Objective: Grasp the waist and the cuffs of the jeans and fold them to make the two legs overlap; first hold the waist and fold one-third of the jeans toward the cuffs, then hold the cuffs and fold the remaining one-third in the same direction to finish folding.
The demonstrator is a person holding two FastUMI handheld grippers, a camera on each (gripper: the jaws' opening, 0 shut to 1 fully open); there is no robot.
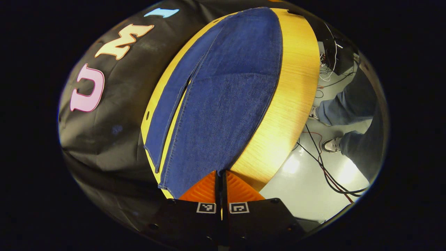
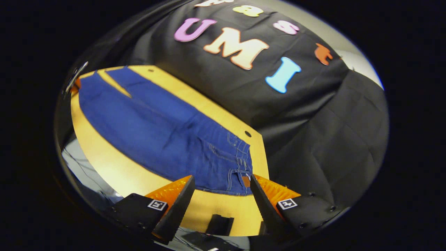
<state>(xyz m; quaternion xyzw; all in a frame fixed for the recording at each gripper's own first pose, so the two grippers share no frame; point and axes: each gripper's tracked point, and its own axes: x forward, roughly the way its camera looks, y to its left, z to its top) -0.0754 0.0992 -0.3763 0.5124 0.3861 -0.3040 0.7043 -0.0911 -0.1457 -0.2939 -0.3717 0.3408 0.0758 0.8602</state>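
On the wooden table (image 2: 115,170) the jeans (image 2: 163,136) lie flat, legs side by side with a narrow gap of wood between them, cuffs at one end and waist at the other. Your left gripper (image 1: 220,173) sits at the near cuff (image 1: 195,174), fingers pressed together with the hem's edge at their tips; whether they pinch the denim, you cannot tell. Your right gripper (image 2: 222,182) hangs spread wide just before the waist (image 2: 240,174), touching nothing. Beside the table, a person's legs (image 1: 348,115) stand on the floor (image 1: 306,188) among cables (image 1: 327,174).
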